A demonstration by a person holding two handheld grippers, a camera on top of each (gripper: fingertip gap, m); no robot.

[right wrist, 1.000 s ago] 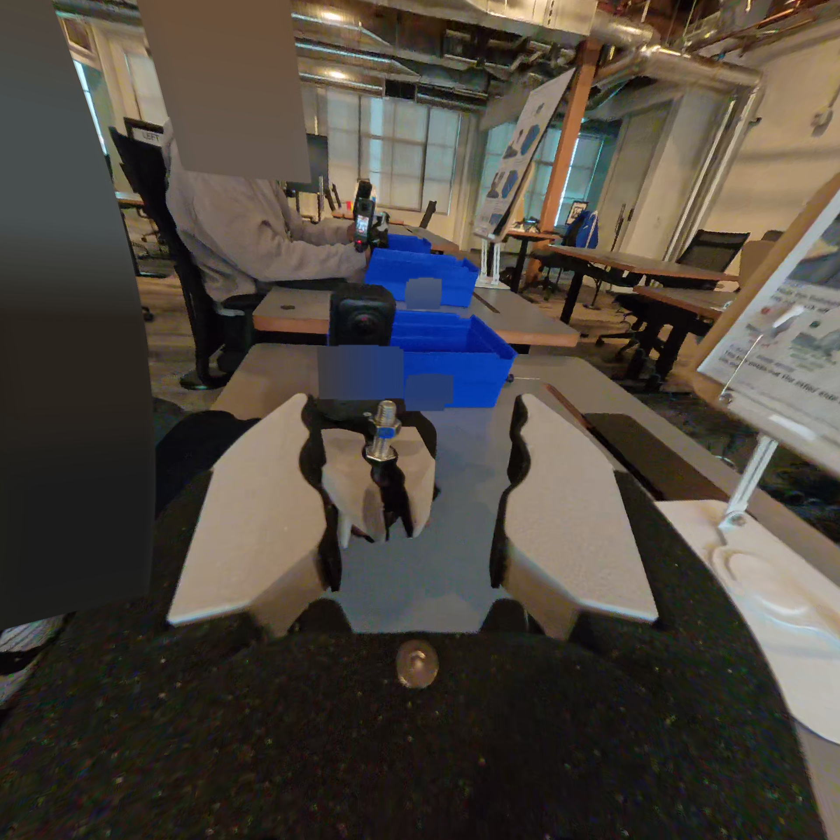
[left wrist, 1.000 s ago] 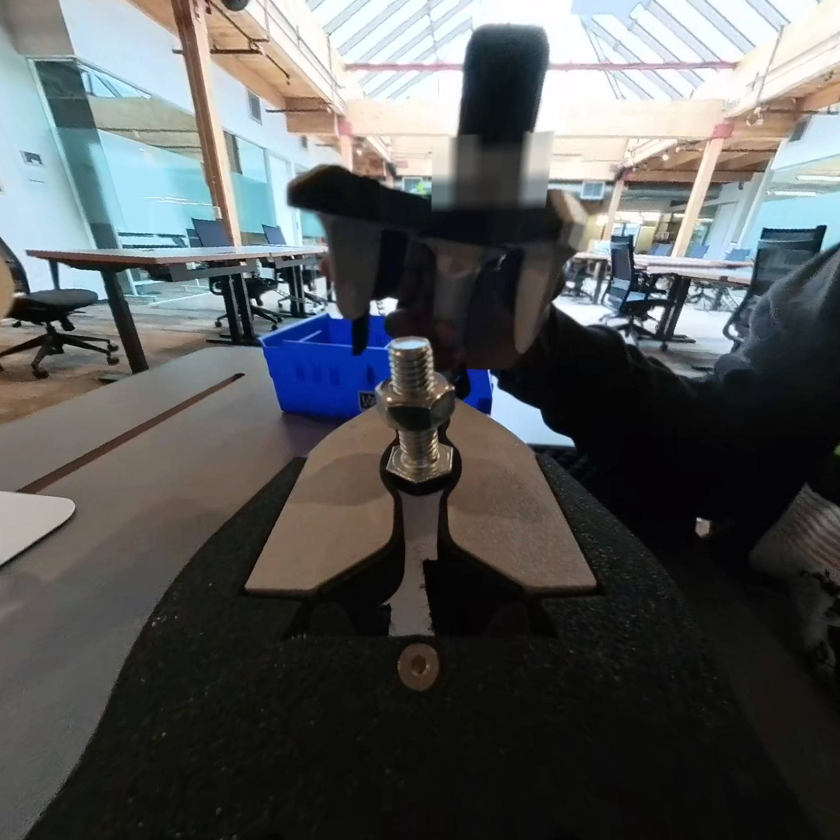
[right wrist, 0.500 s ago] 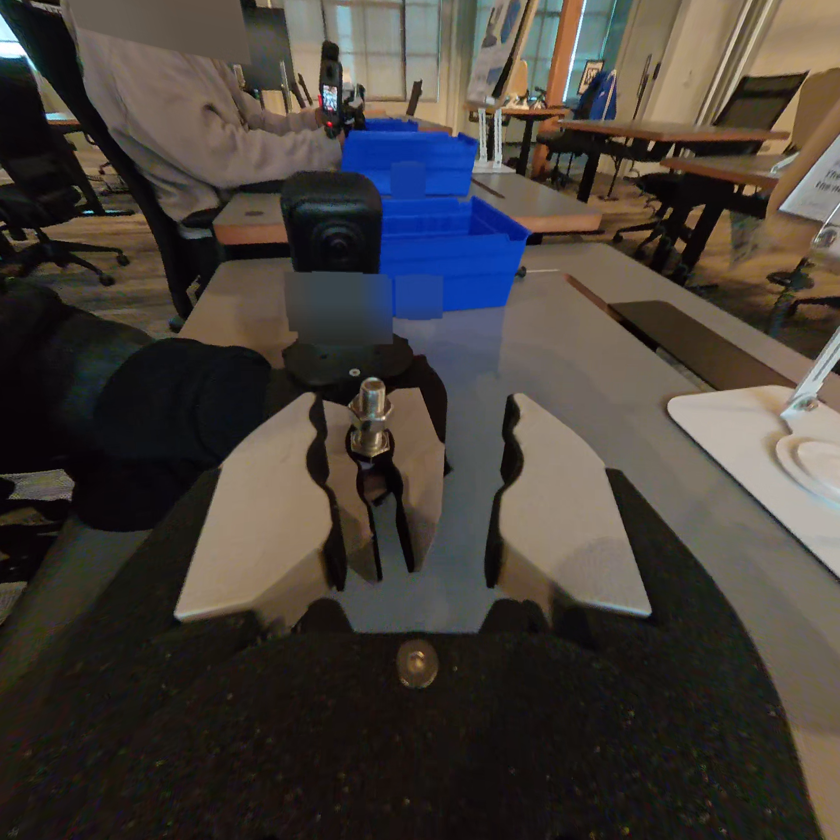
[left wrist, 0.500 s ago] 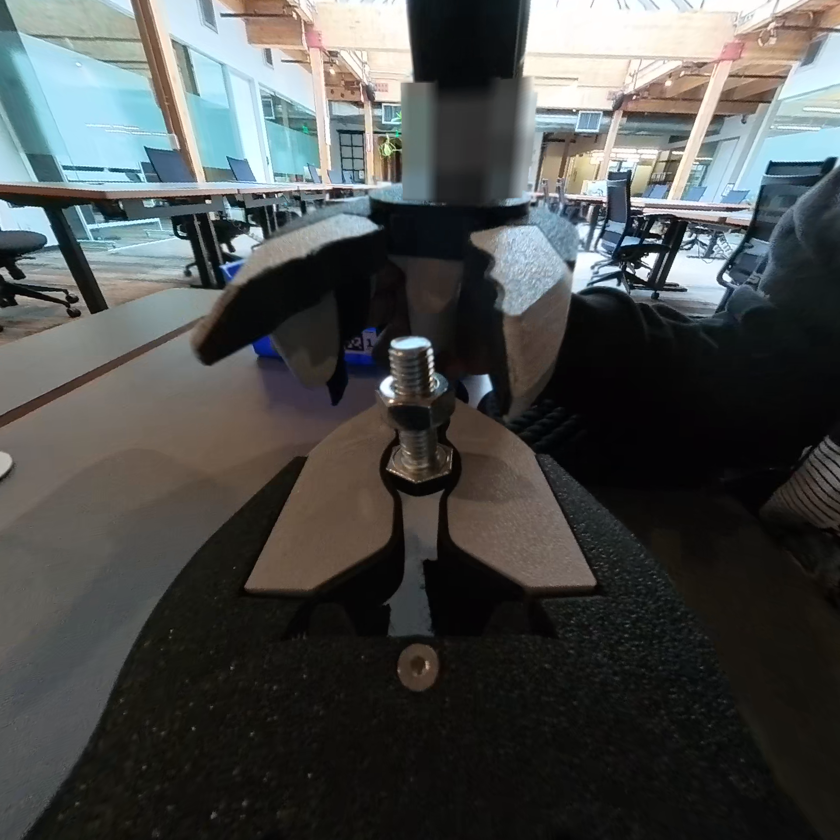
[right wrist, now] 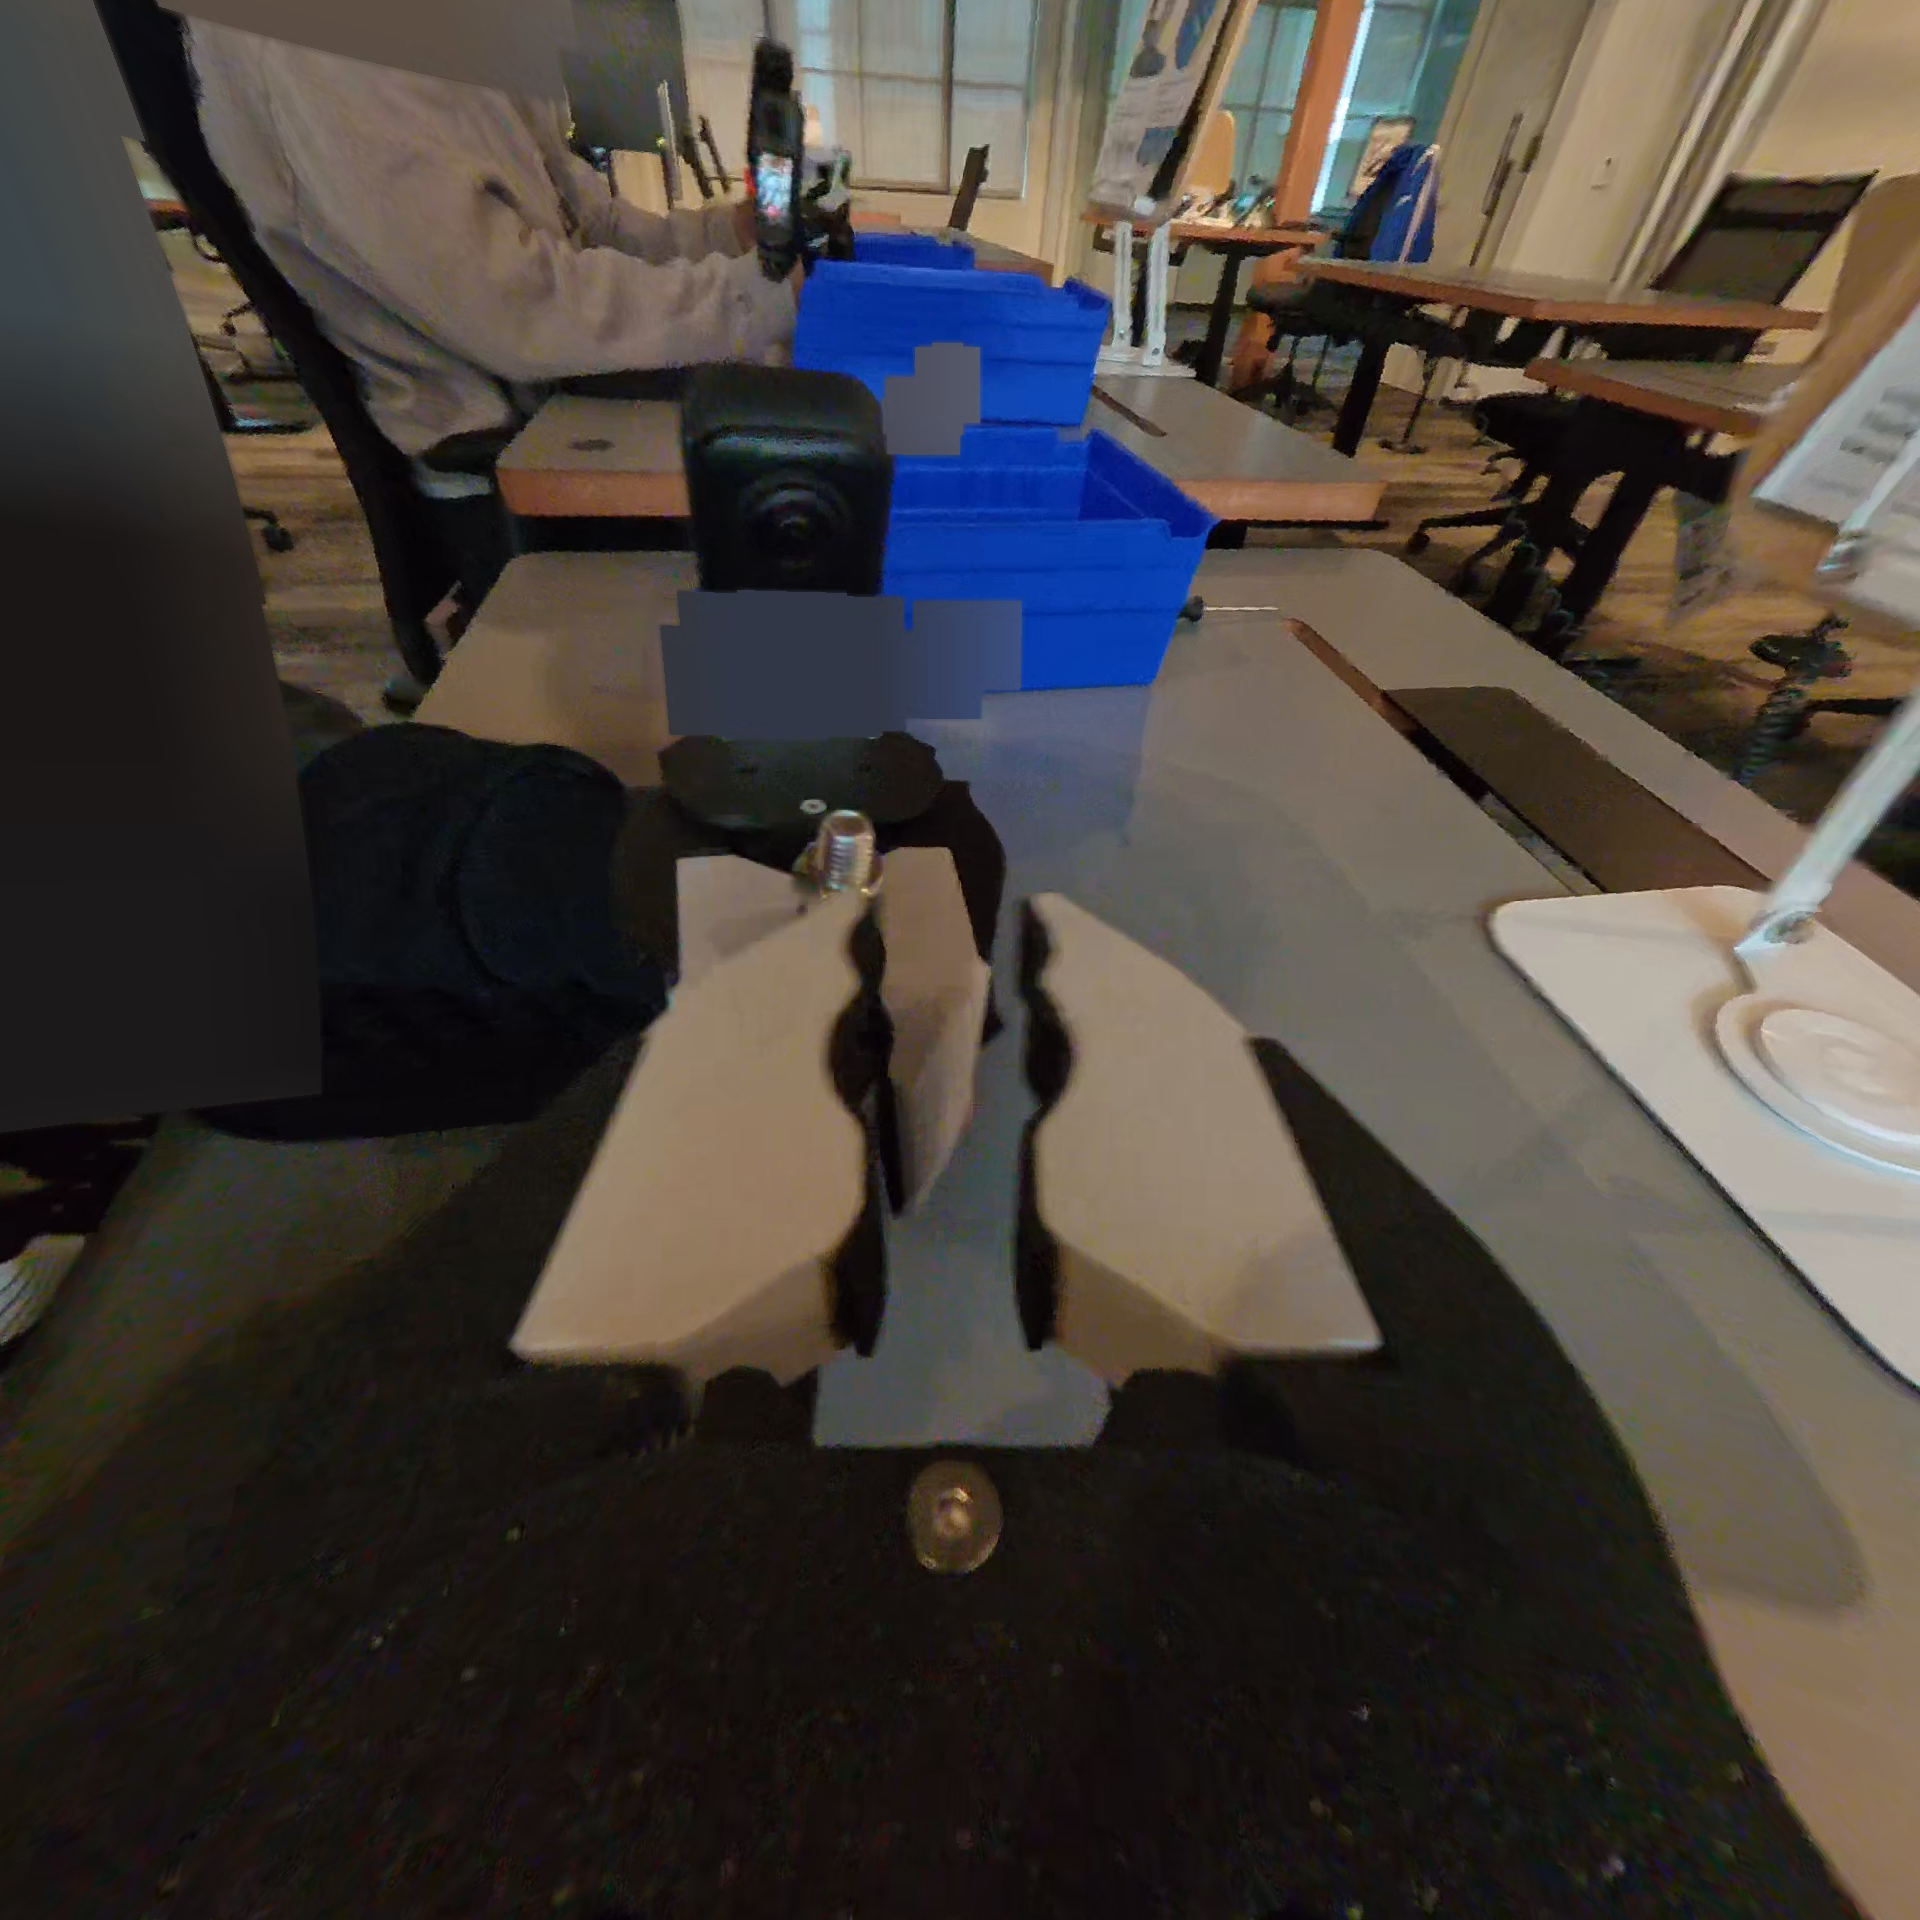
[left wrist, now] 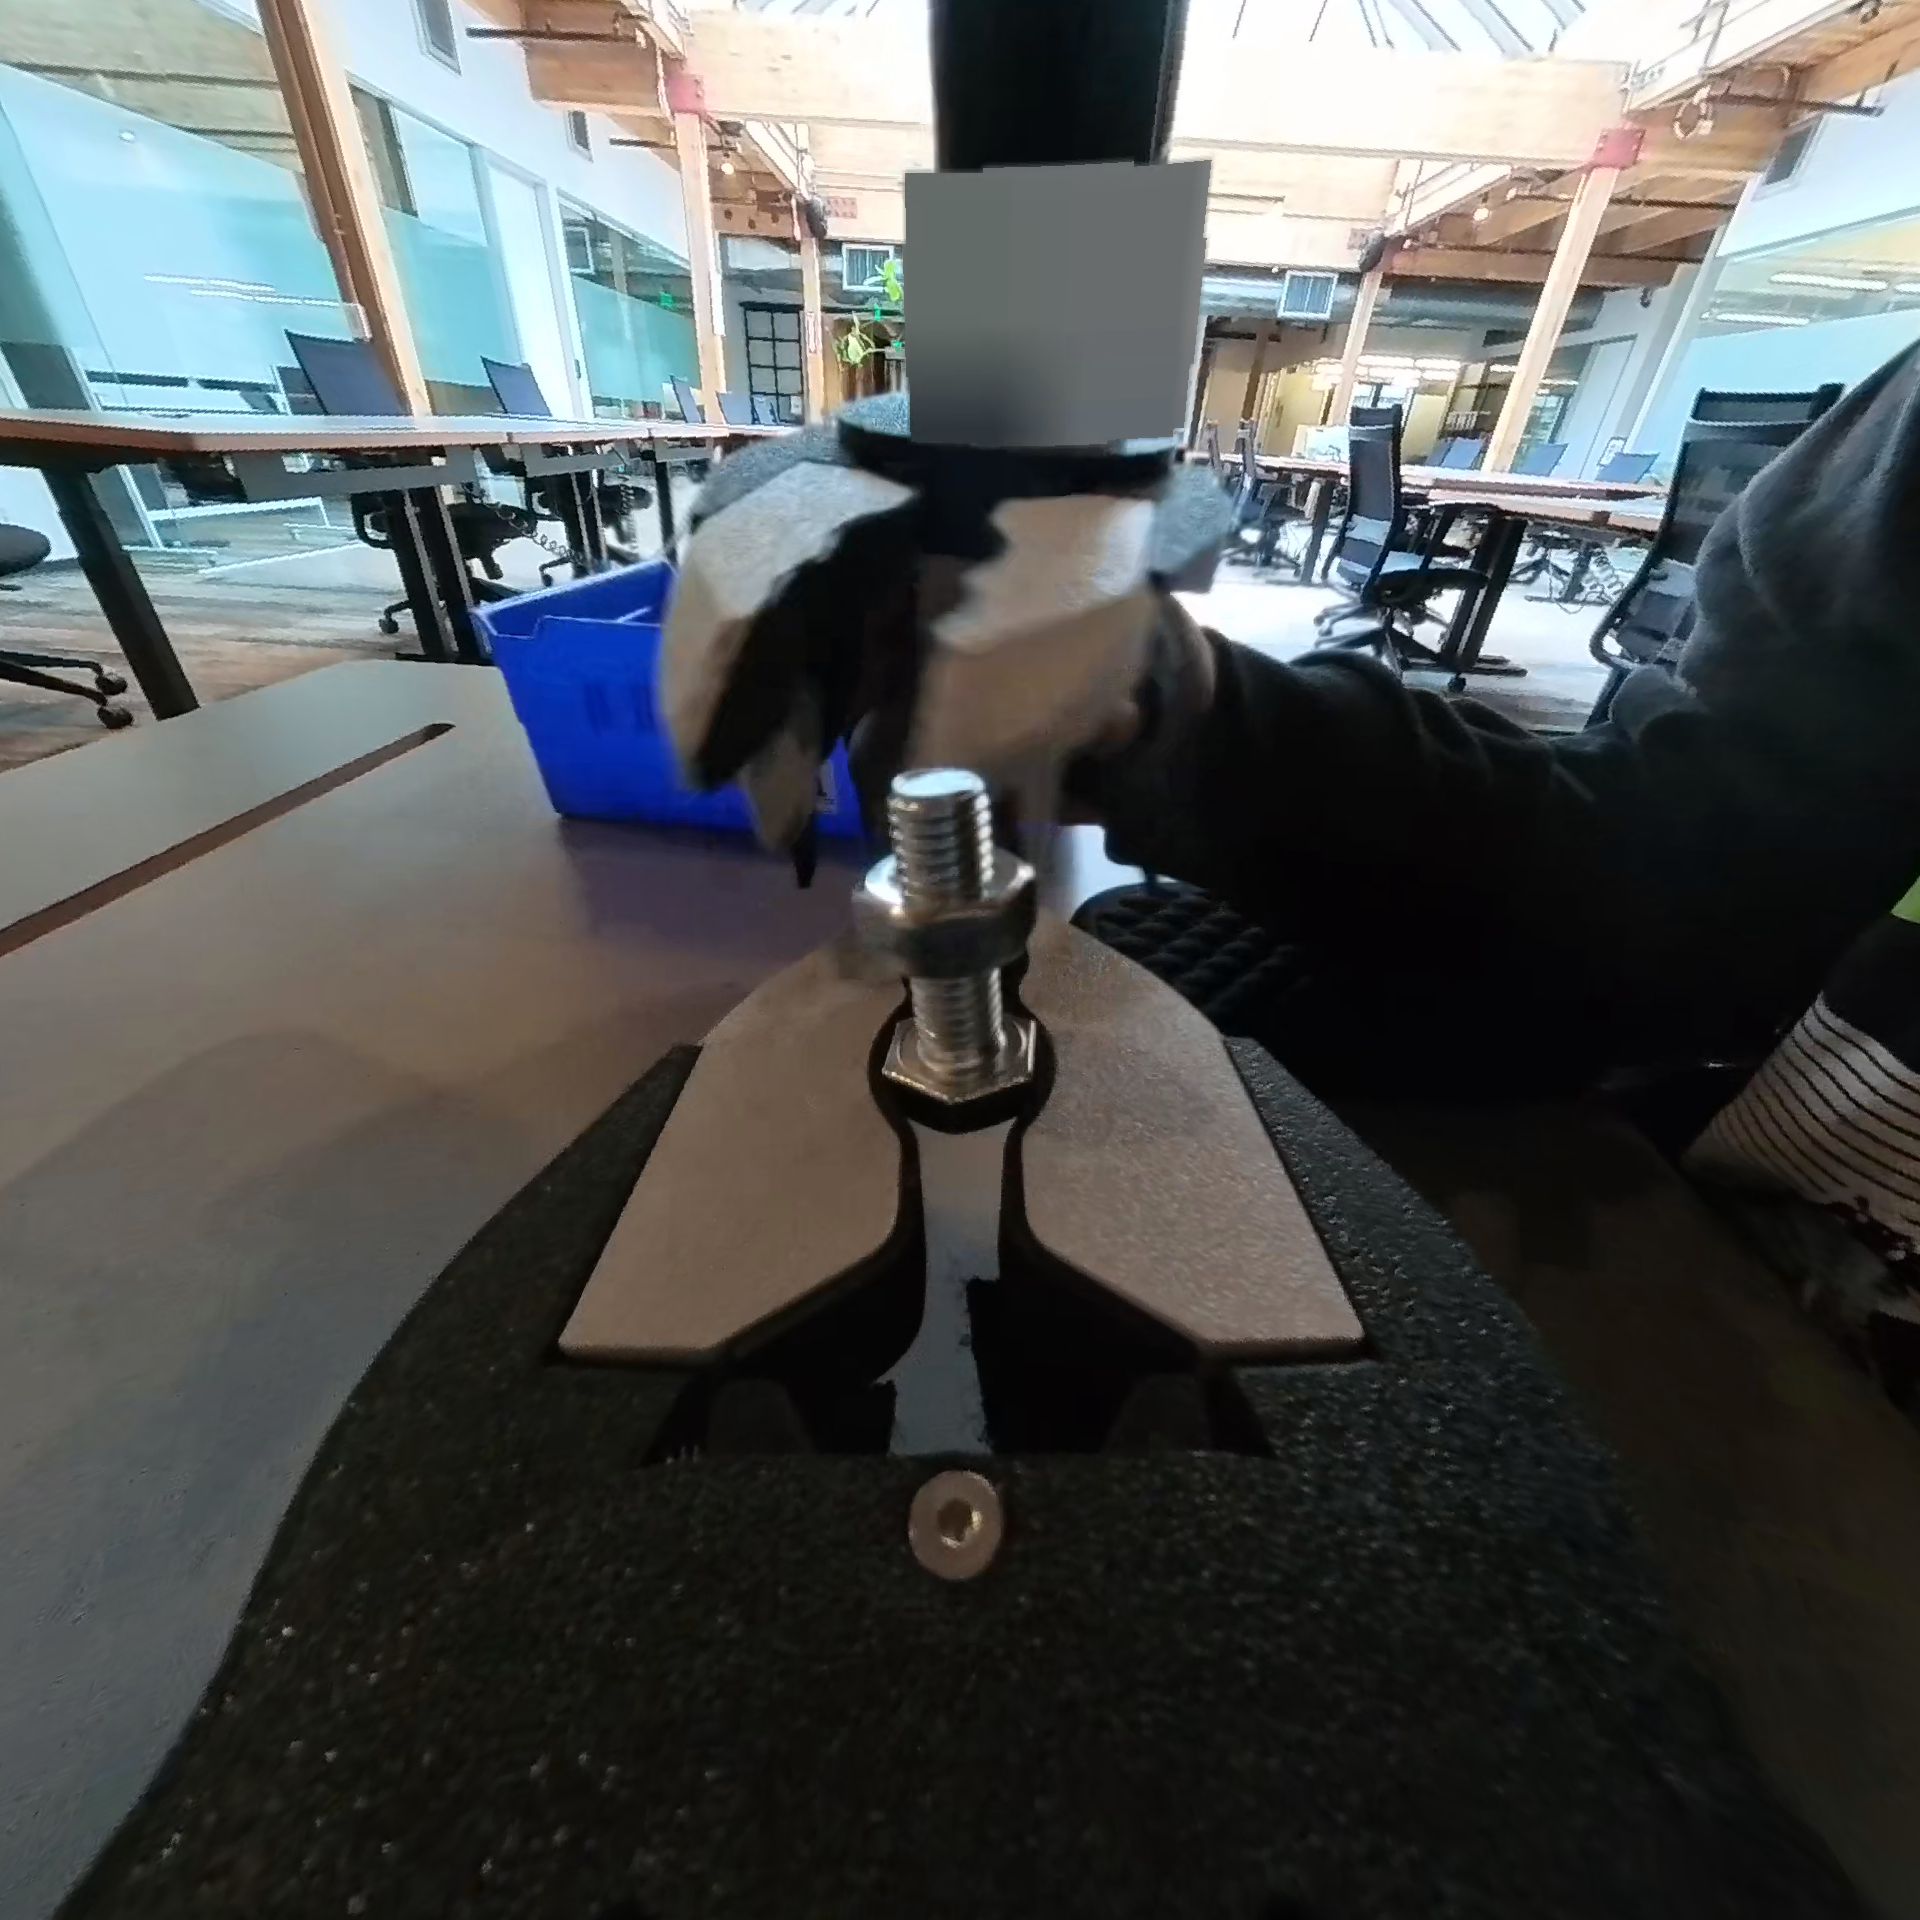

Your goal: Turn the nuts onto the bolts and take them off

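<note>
The left claw (left wrist: 958,1049) is clamped on the hex head of the silver threaded steel bolt (left wrist: 943,894), holding it upright above the grey tabletop (left wrist: 312,997). The silver hex nut (left wrist: 943,920) sits midway down the threads. The right claw (right wrist: 951,1049), wide apart a moment ago, has narrowed and swung in close, empty, beside the bolt; I'd say it's lining up for another turn. Its tips blur in the left view, so contact with the nut is unclear.
</note>
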